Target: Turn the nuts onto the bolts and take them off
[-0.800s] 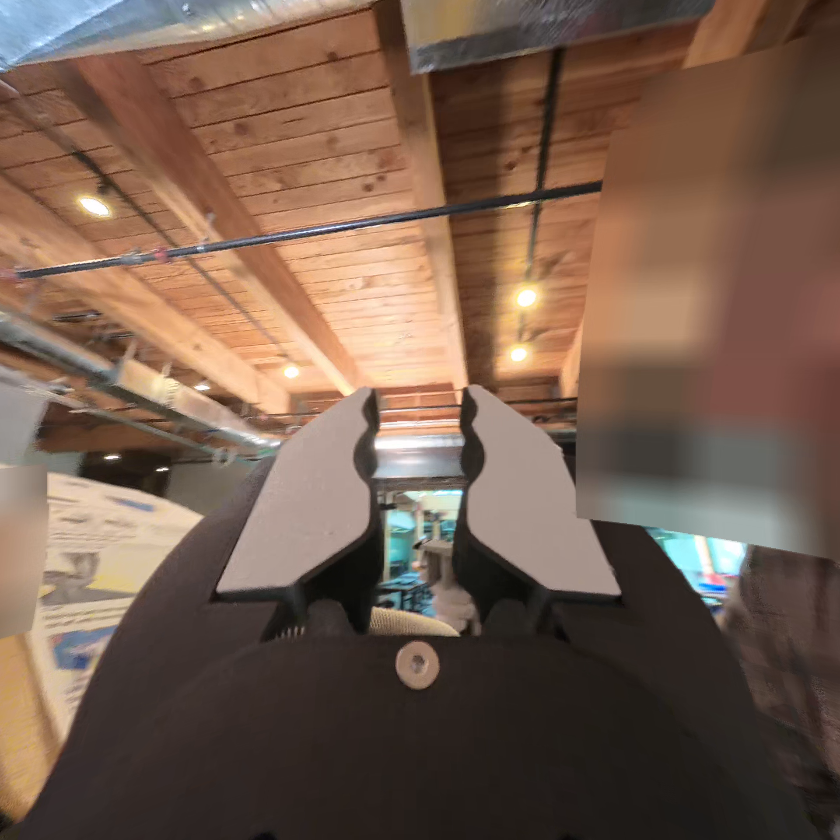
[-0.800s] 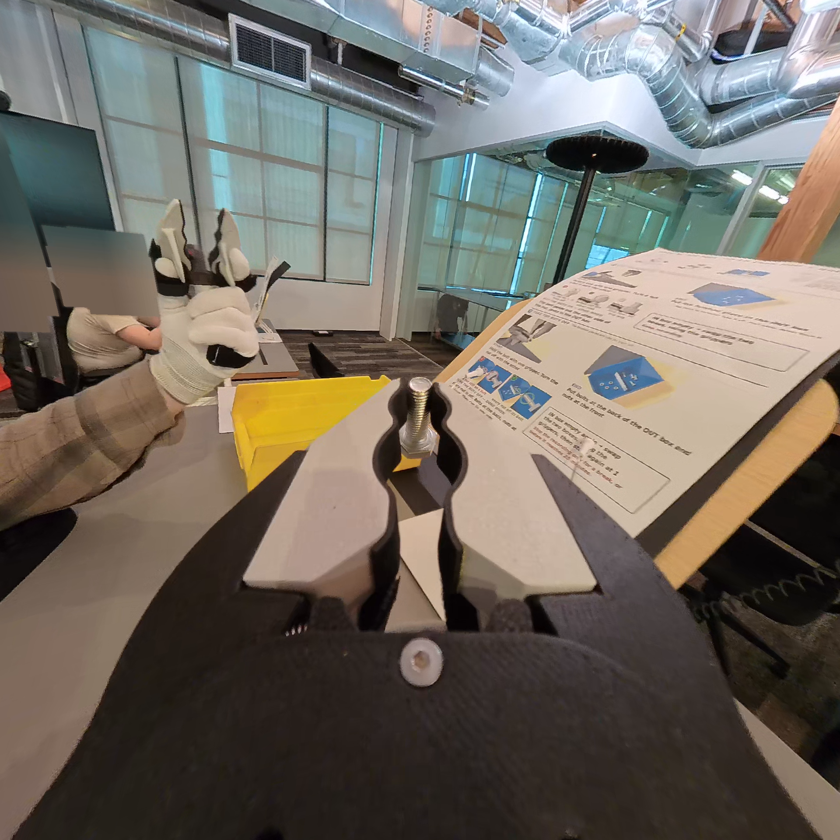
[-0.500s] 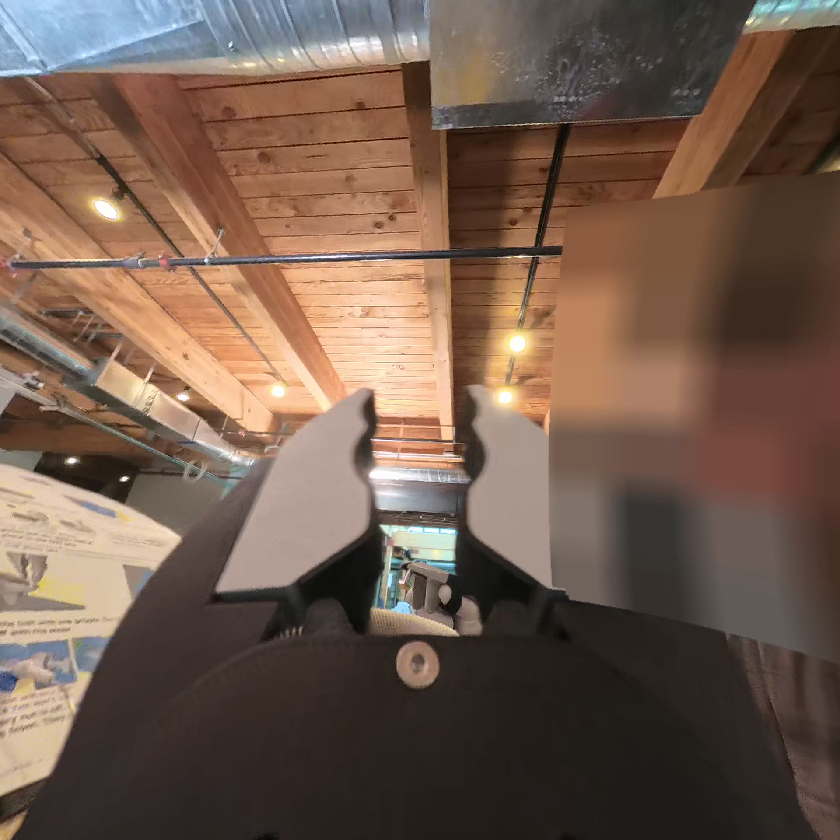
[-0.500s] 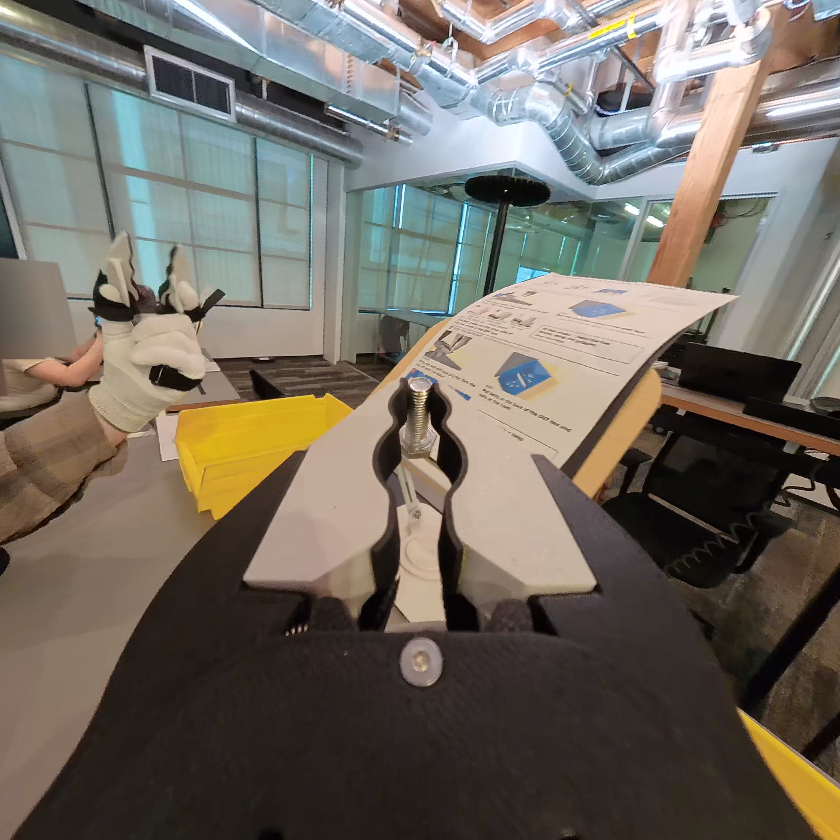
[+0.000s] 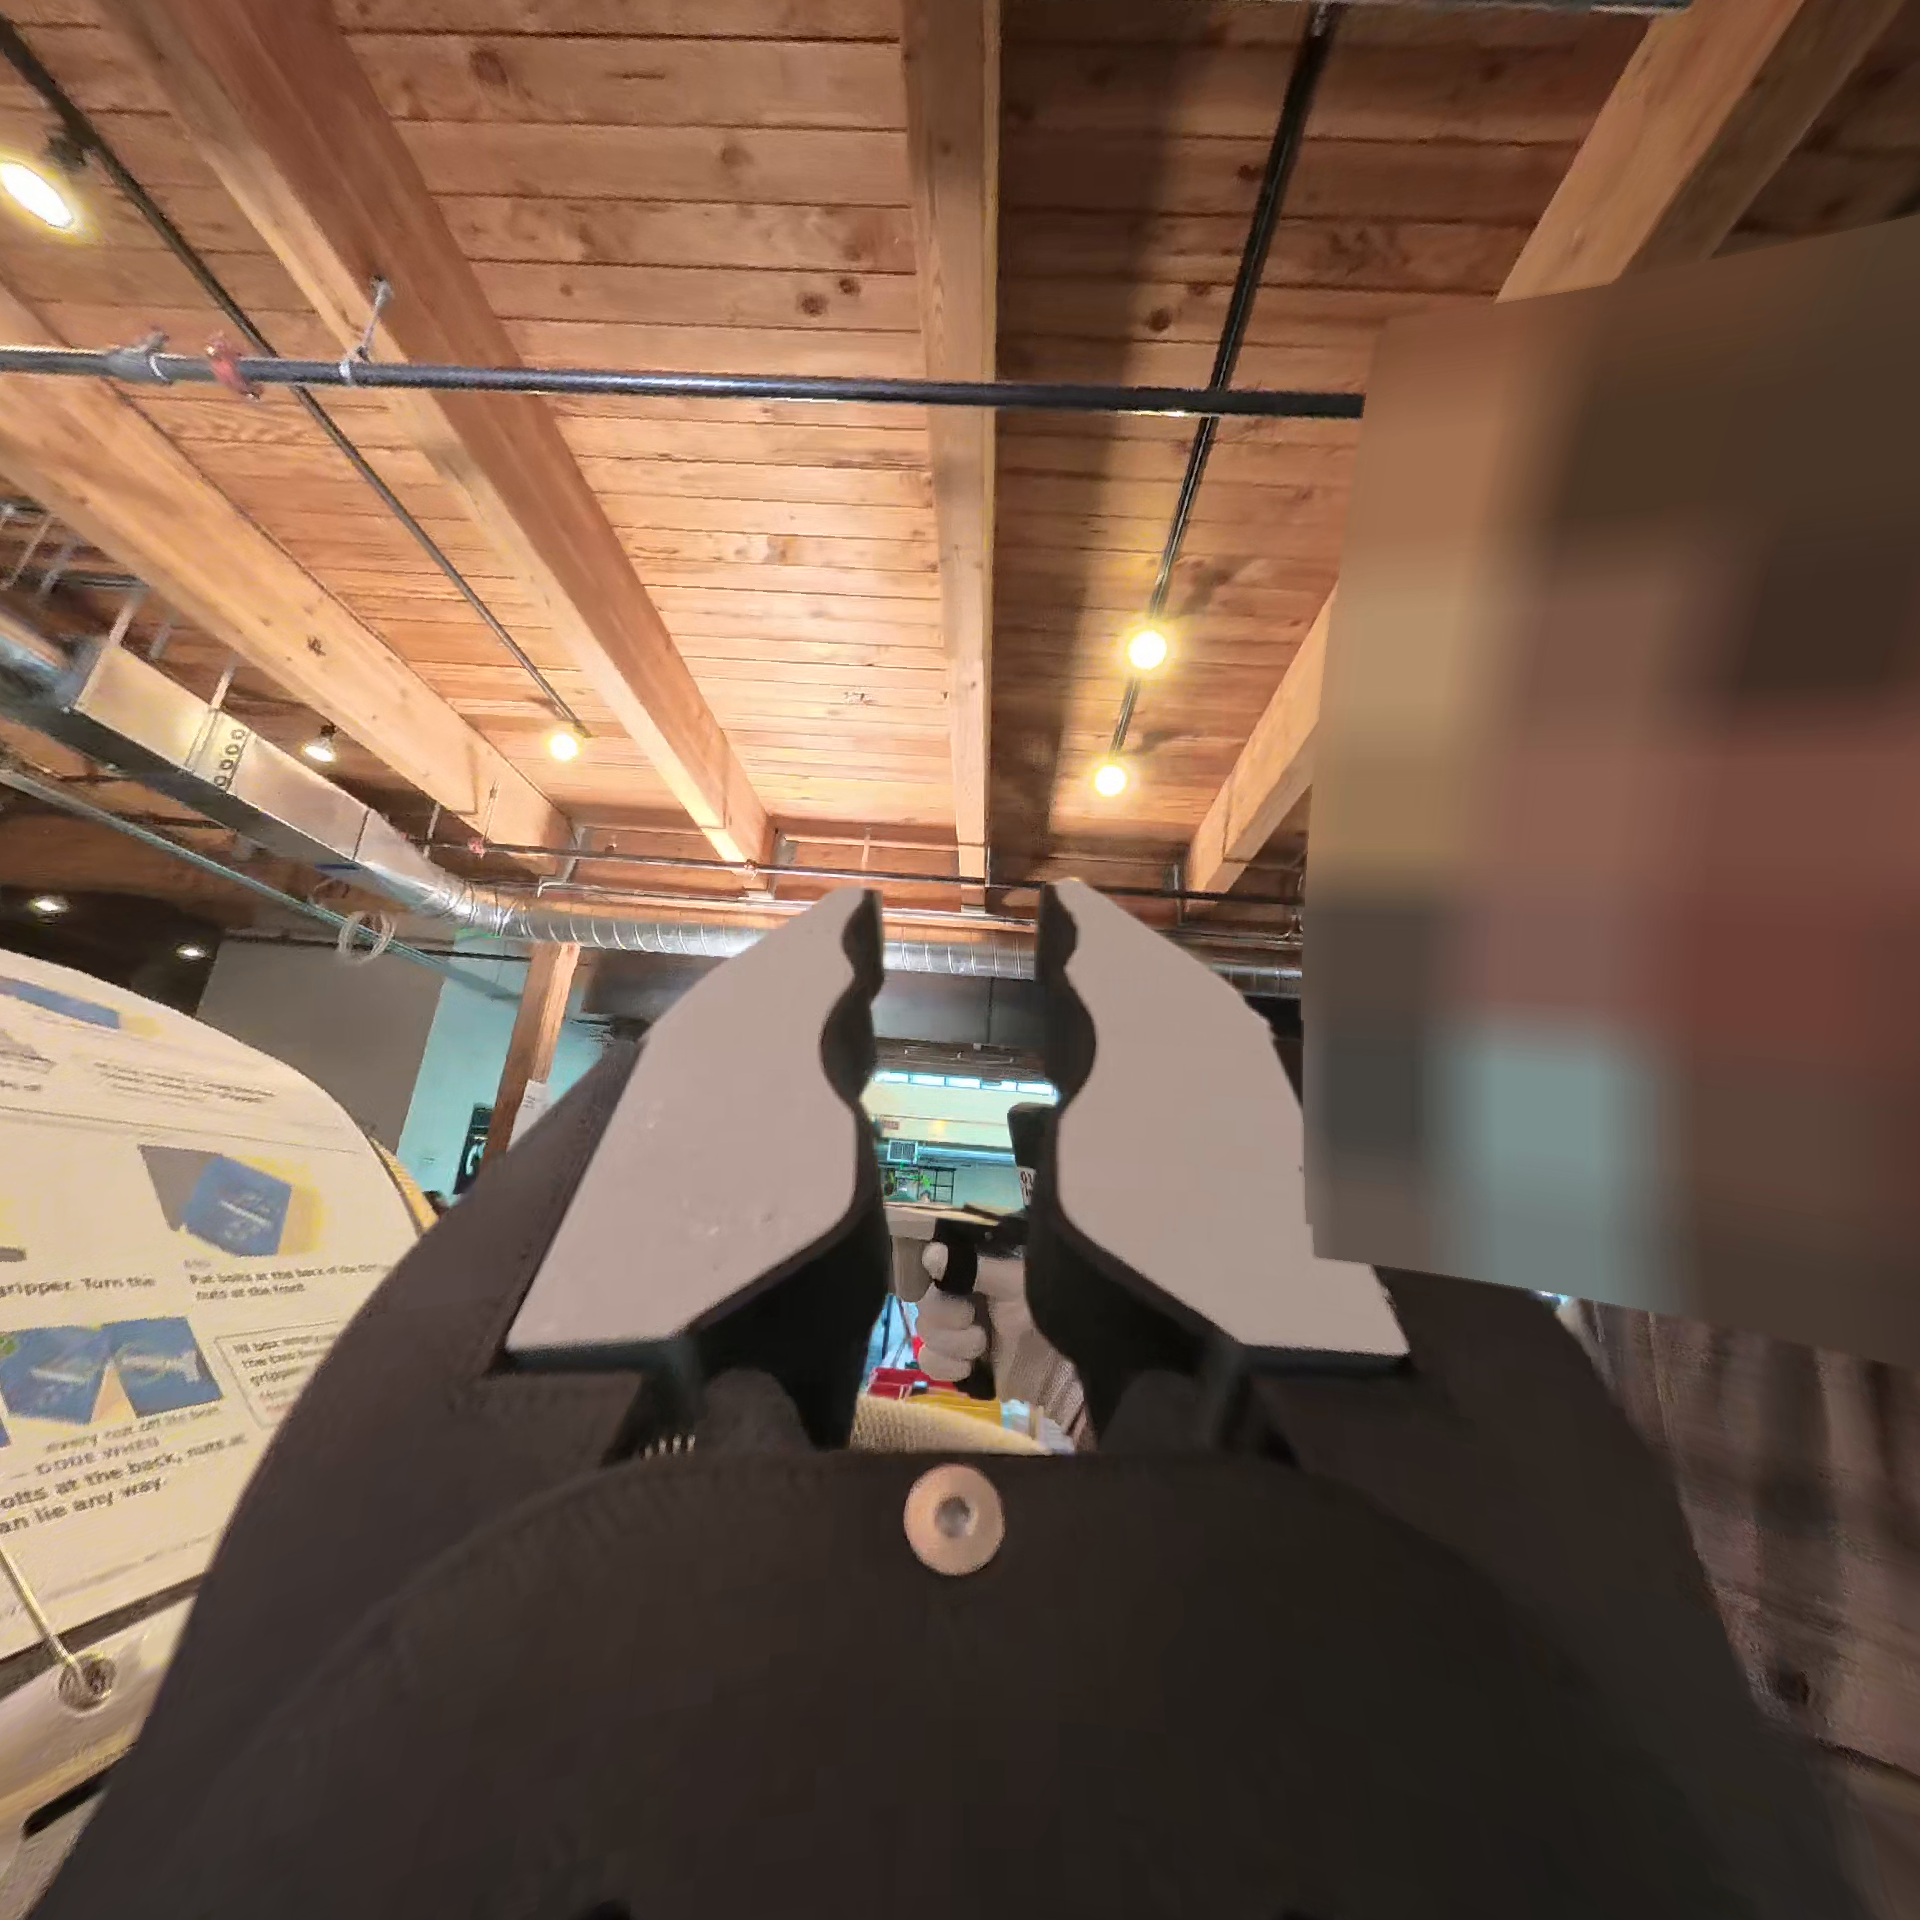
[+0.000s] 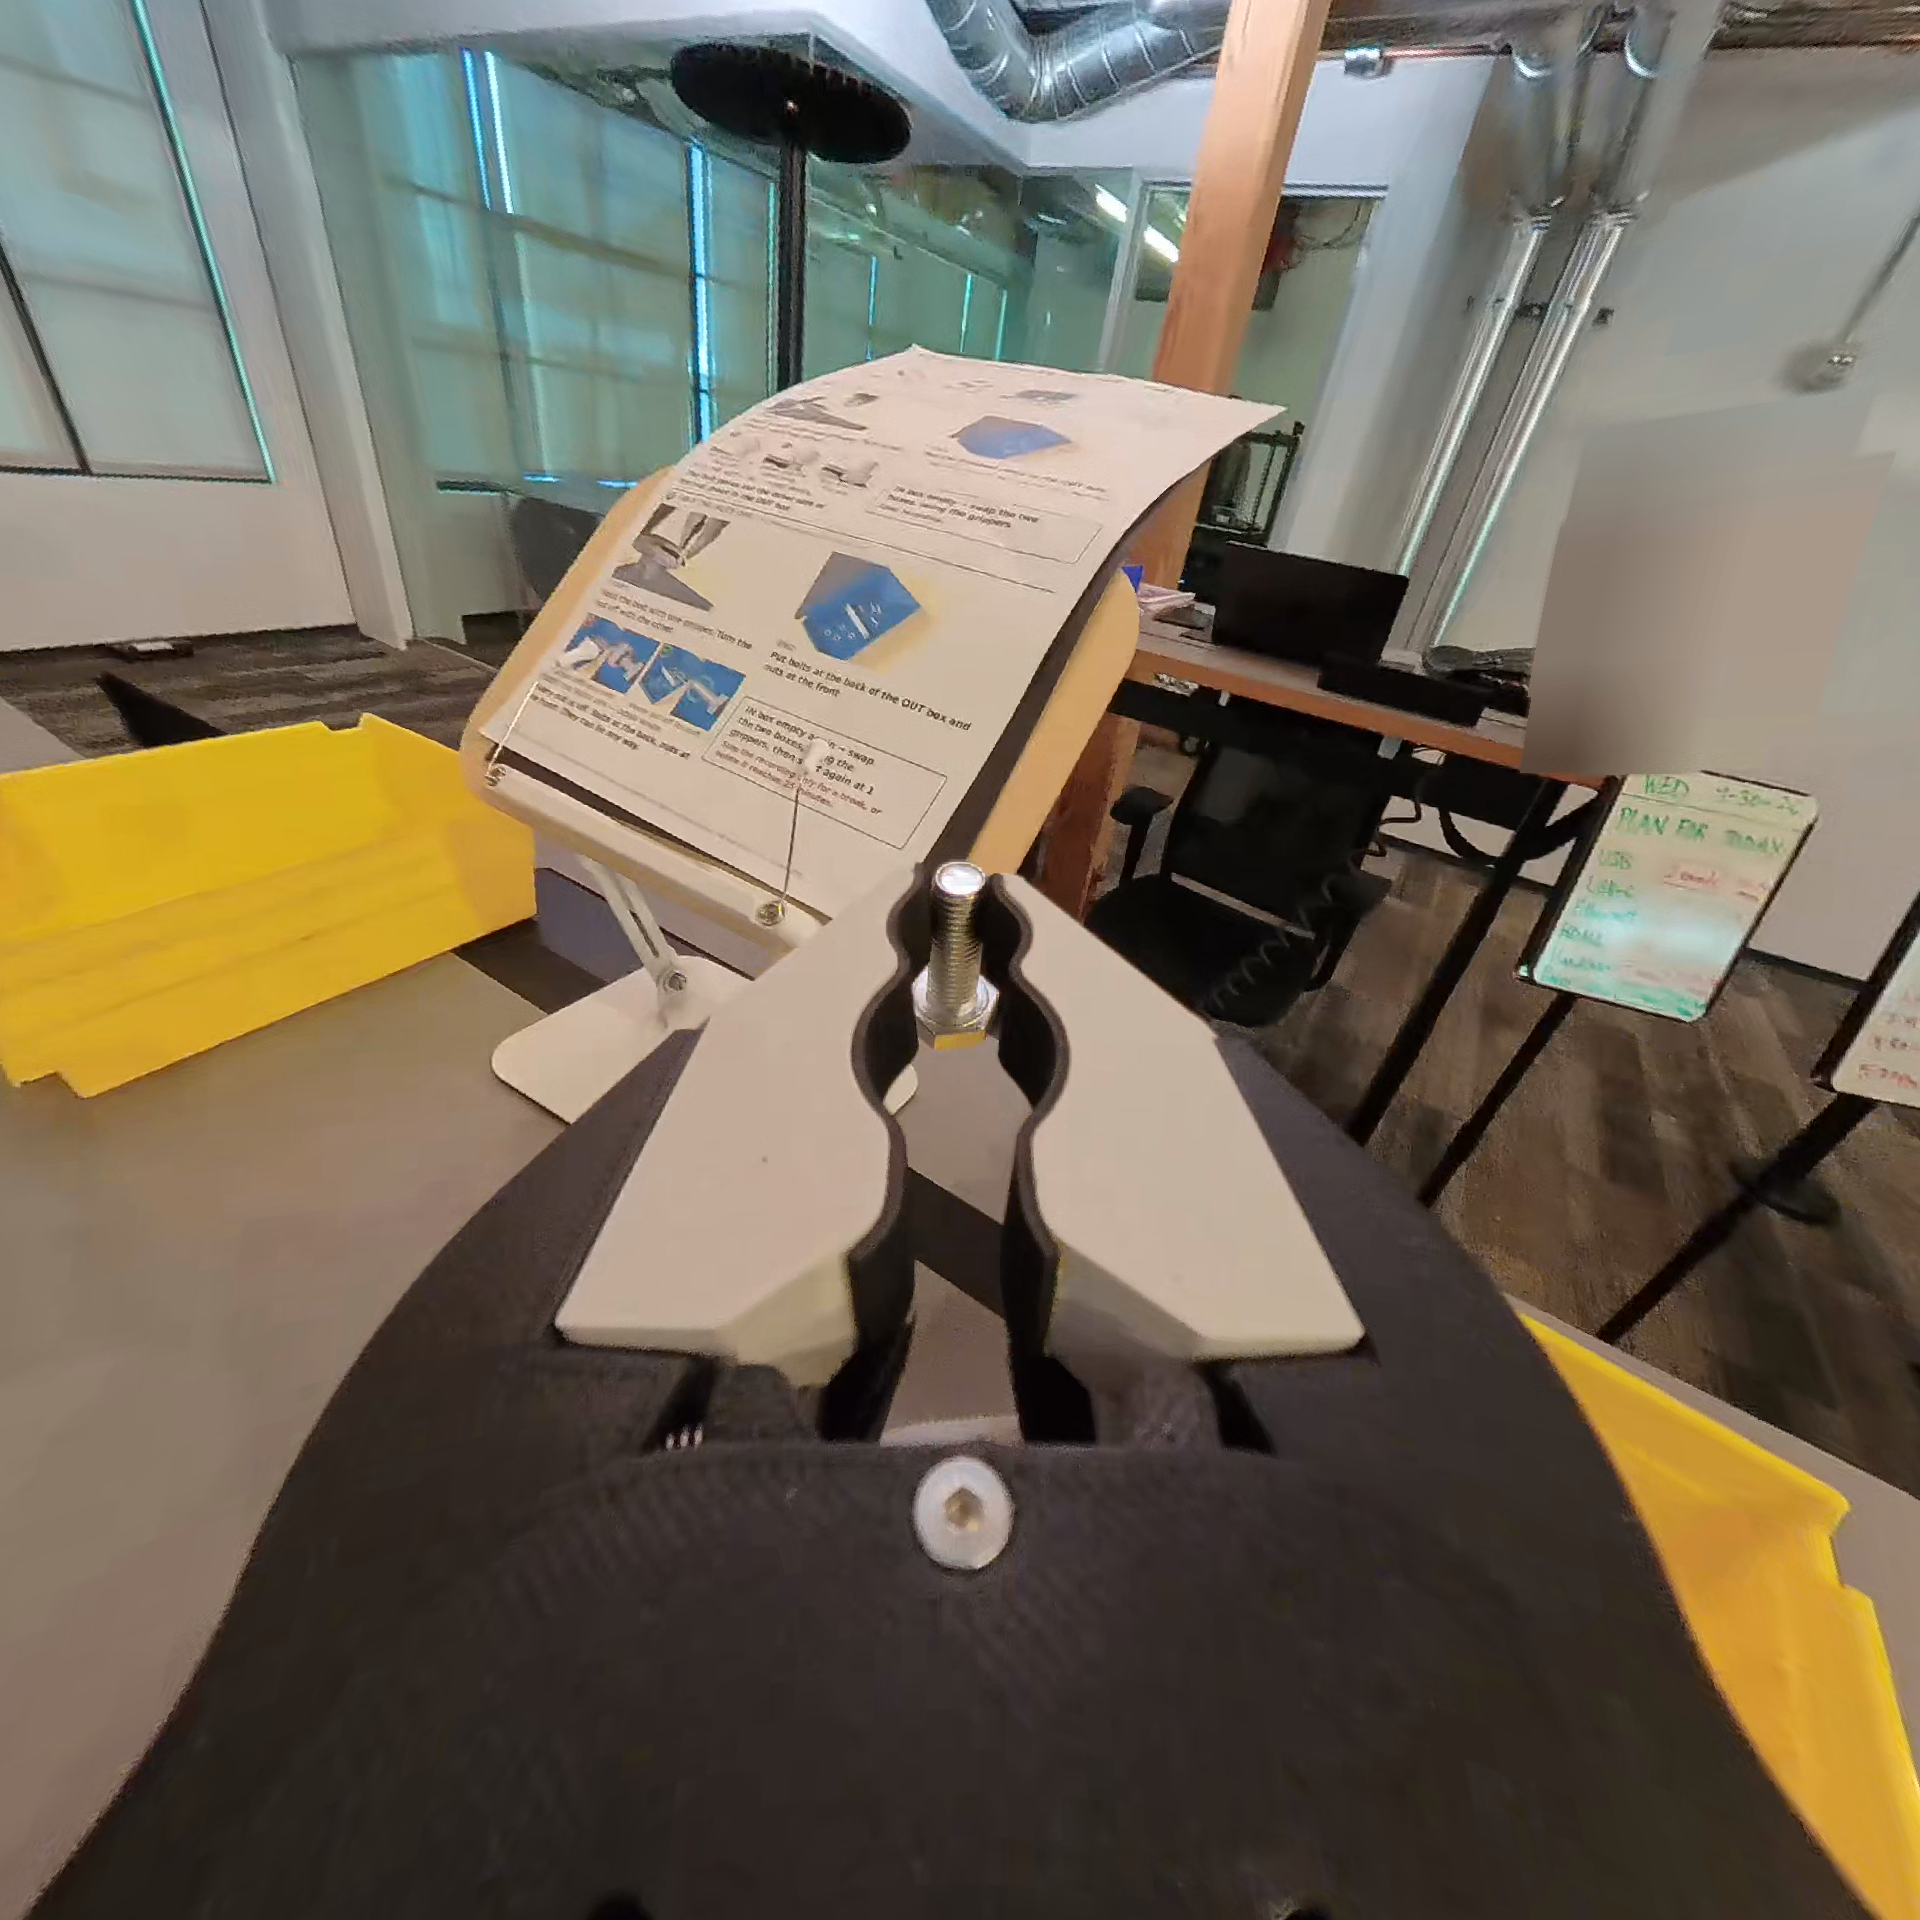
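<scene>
My right gripper (image 6: 958,896) is shut on a silver bolt (image 6: 954,966). The hex head is pinched in the notch of the jaws and the threaded shaft points forward past the fingertips. It is held above the grey table (image 6: 208,1247). No nut shows on the bolt or anywhere else. My left gripper (image 5: 961,914) is open and empty and points up at the wooden ceiling. Through its gap I see a white-gloved hand (image 5: 956,1335) lower down.
A yellow bin (image 6: 239,873) stands on the table at the left, and another yellow bin (image 6: 1714,1558) at the lower right. An instruction sheet on a tilted stand (image 6: 862,623) is straight ahead; it also shows in the left wrist view (image 5: 156,1299). A small whiteboard (image 6: 1662,894) stands at the right.
The right gripper has swung to the right with the bolt; the gloved hand holding the left gripper has left its view. The left gripper stays open, still aimed at the ceiling.
</scene>
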Demonstrator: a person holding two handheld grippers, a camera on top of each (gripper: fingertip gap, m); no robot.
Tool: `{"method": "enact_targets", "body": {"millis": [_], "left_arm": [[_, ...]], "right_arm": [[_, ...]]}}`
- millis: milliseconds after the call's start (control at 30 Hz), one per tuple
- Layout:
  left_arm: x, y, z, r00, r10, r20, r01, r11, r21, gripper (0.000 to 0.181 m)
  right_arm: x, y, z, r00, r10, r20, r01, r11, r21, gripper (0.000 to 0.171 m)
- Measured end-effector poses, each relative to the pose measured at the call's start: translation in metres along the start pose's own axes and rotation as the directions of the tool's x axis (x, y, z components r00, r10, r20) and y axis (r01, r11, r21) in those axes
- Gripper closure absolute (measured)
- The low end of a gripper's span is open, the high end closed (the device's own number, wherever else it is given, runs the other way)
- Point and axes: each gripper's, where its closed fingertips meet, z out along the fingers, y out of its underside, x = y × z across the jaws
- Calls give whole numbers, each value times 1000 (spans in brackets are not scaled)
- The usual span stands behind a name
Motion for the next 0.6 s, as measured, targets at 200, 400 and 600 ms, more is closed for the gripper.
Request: {"method": "enact_targets", "body": {"millis": [200, 400, 600], "left_arm": [[-37, 11, -2, 951, 152, 269, -148, 988, -35, 181], [-7, -38, -5, 977, 115, 182, -143, 978, 152, 161], [24, -87, -16, 973, 178, 147, -209, 948, 238, 150]], "right_arm": [[-13, 2, 11, 997, 40, 67, -42, 999, 27, 164], [-27, -8, 15, 985, 79, 151, -93, 992, 90, 164], [-41, -14, 23, 969, 109, 221, -139, 983, 123, 164]]}}
